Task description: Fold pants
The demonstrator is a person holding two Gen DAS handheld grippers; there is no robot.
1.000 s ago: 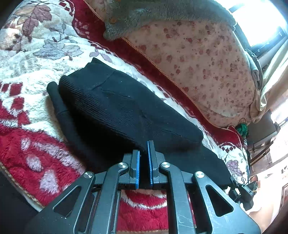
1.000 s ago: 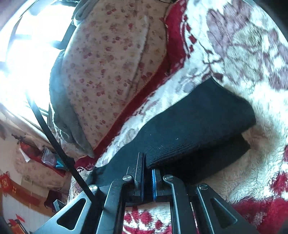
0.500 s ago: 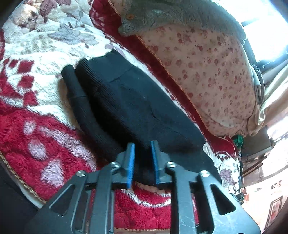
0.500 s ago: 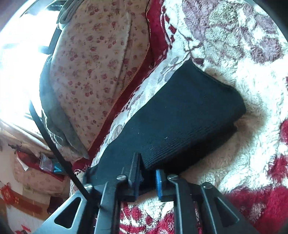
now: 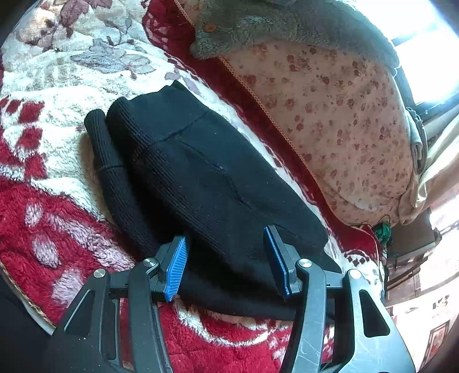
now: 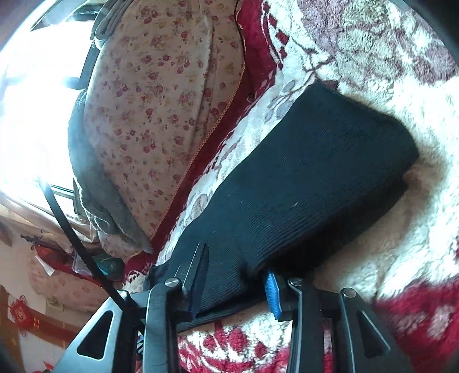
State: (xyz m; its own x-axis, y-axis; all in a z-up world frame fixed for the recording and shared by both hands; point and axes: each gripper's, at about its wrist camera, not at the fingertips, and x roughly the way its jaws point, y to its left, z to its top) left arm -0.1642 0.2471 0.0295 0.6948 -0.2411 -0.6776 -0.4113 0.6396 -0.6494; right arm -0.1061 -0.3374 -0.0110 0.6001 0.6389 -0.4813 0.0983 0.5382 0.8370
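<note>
Bed cover: a plush red-and-cream fleece blanket with a floral pattern (image 5: 57, 71) fills both views and bears everything else.
Backdrop: a cream quilt with small red flowers (image 5: 330, 114) is heaped along the far edge, a grey fleece throw (image 5: 287, 20) draped over its top.
Pants: the black ribbed knit pants (image 5: 206, 178) lie on the blanket folded into a thick stacked bundle, the upper layer set slightly back from the lower one, whose rolled edge shows at the left.
Left gripper (image 5: 226, 258): jaws spread wide, blue pads either side of the bundle's near edge, gripping nothing.
Right gripper (image 6: 236, 275): jaws parted to a moderate gap around the near edge of the folded cloth; no pinch is evident.
Step in hand: by the look of it, the release after a fold has been laid.
Next move: likely drawing both tools clear without dragging the top layer, then either squaring the offset edges or taking one more fold.
</note>
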